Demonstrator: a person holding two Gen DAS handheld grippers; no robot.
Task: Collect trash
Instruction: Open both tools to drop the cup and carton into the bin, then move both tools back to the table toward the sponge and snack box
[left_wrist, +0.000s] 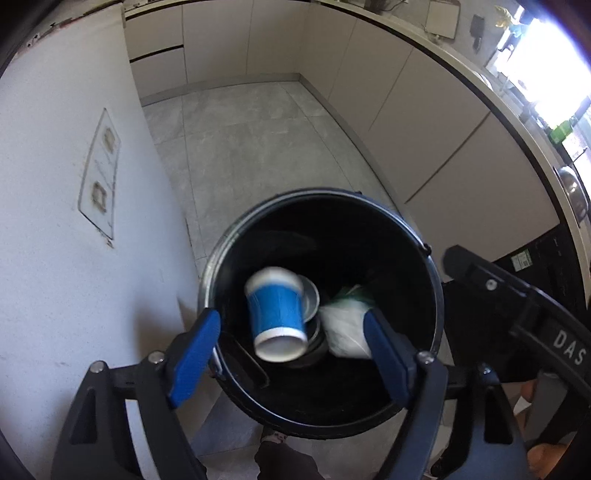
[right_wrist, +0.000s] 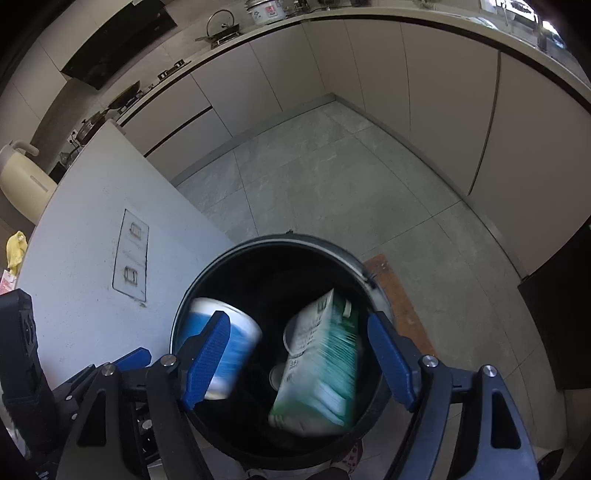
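Trash bin held a blurred blue cup and seemingly a green carton; left gripper and right gripper stood released above its rim.

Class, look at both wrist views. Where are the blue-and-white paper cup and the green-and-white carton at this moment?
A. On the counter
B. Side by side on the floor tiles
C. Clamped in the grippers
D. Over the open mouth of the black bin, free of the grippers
D: the cup and the carton show blurred against the black bin interior, and the spread fingers of the left gripper and right gripper touch neither.

A bin stands on the floor beside a wall, with a cup left of a carton inside.
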